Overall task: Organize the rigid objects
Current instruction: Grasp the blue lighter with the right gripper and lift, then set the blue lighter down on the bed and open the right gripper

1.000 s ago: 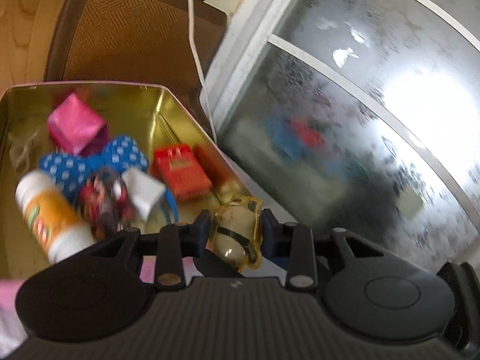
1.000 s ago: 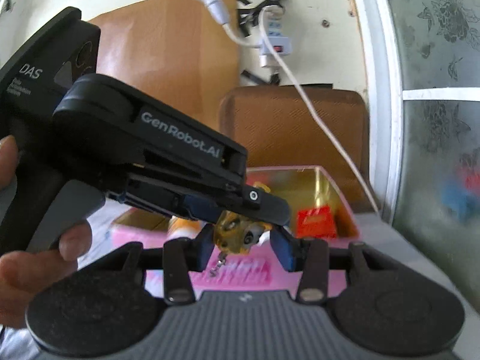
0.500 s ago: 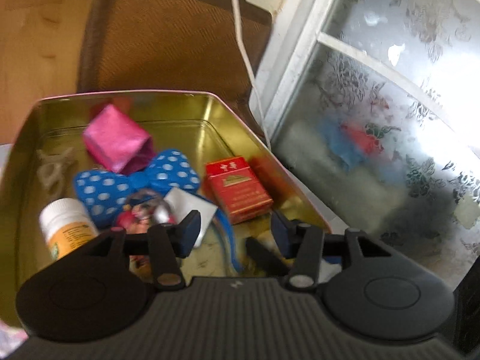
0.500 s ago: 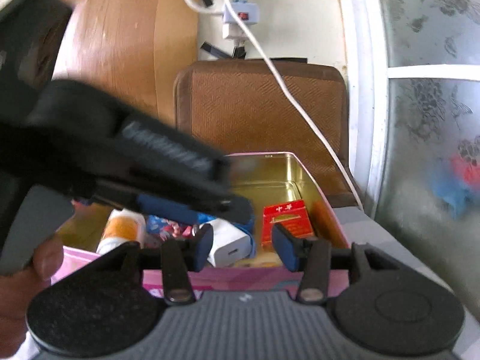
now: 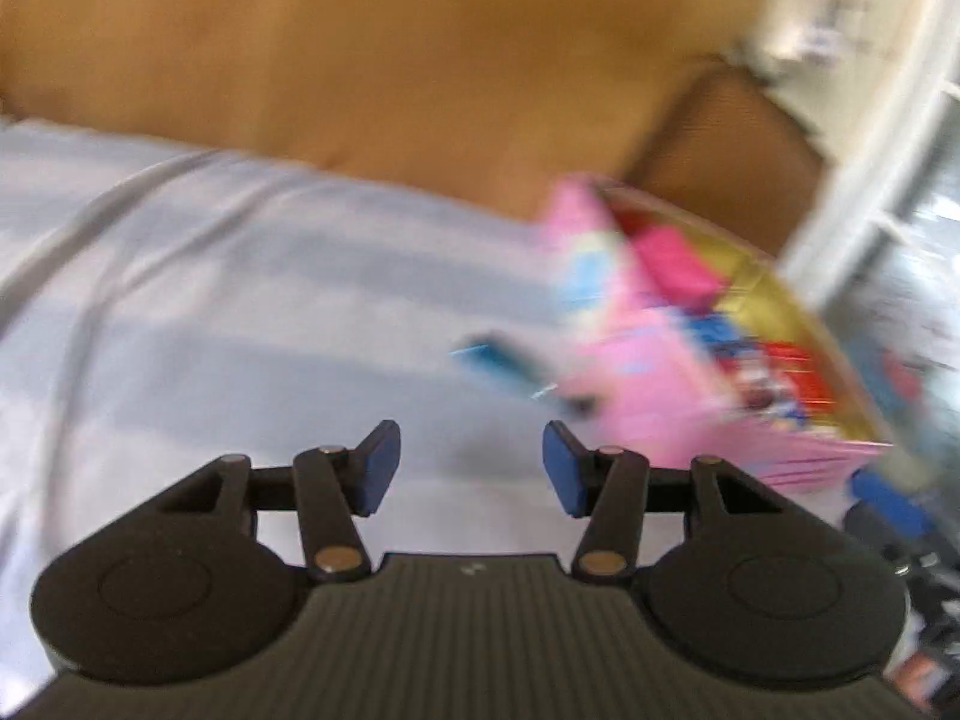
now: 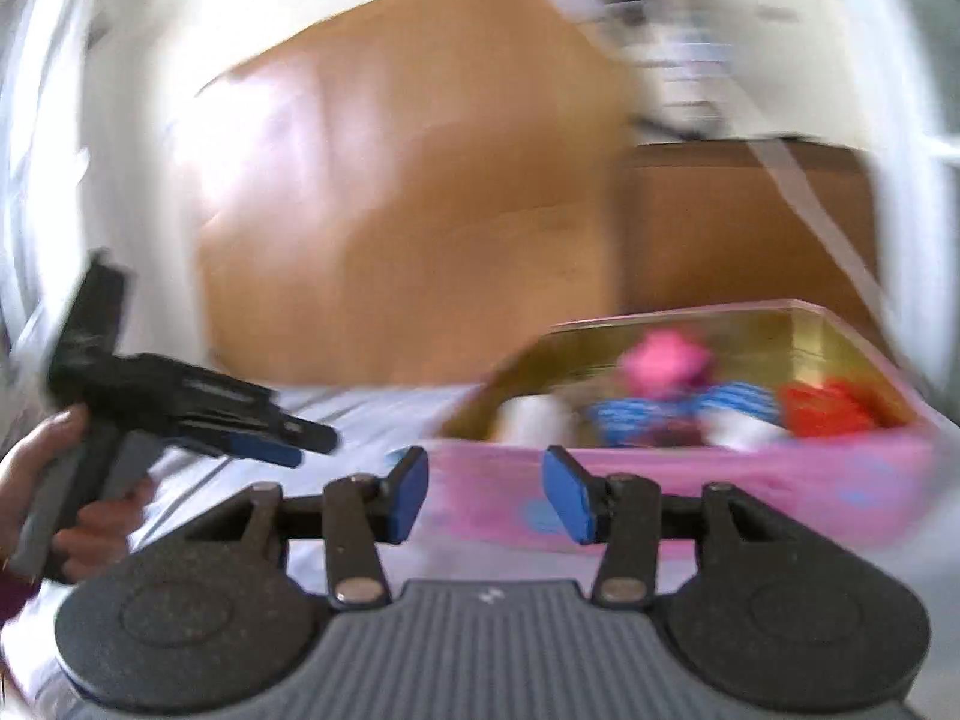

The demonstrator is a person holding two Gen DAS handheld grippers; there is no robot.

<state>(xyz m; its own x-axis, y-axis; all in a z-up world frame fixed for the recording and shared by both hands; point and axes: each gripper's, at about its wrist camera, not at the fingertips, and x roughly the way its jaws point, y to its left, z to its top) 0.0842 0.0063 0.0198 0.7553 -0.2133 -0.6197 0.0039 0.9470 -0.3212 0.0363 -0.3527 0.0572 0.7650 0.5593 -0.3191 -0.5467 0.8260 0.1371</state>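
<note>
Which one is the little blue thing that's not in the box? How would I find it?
Start at the pink tin with the gold inside, standing on the pale grey cloth. Look just outside the tin's wall, on the cloth toward the left hand-held gripper. The small blue object lies there alone; everything else colourful sits inside the tin. It is too blurred to say what it is.

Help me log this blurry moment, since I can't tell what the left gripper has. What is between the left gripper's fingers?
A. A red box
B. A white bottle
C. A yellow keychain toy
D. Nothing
D: in the left wrist view the left gripper has its blue pads apart, with only the pale cloth showing in the gap; the pink tin sits off to its right.
</note>
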